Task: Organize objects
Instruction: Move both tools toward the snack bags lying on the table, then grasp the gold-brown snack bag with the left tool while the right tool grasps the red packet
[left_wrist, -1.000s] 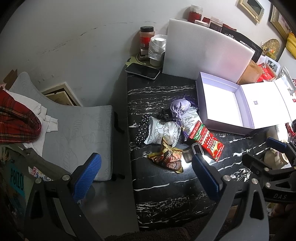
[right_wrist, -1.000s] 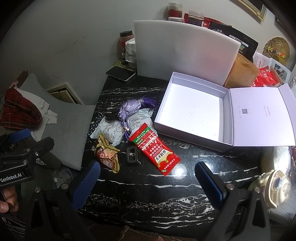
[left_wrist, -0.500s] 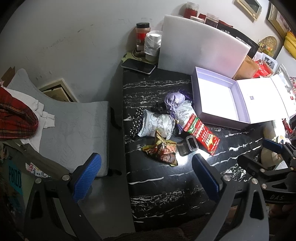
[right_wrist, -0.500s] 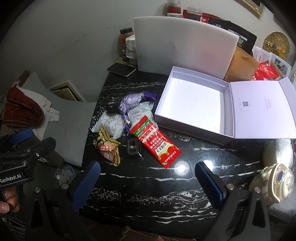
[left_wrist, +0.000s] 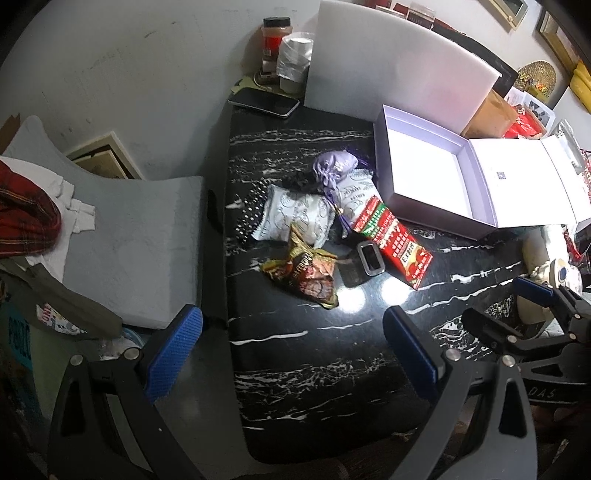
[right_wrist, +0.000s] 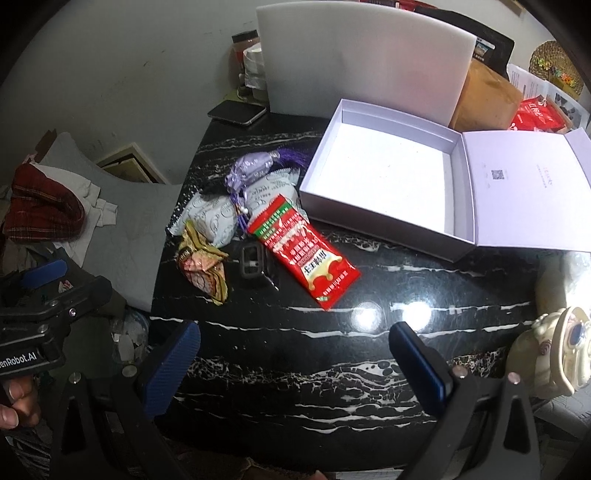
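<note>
Left tongs (left_wrist: 291, 347) and right tongs (right_wrist: 295, 354) spread wide, holding nothing, above worktop (right_wrist: 295, 369); snack pile beside lavender box (right_wrist: 384, 184).

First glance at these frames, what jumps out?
The open lilac box, empty, its lid folded out to the right, sits at the back right of the black marble table. Just left of it lies a loose heap of items, the red packet brightest, its top corner near the box's front wall. Both tongs, left and right, hover open and empty over the near edge.
</note>
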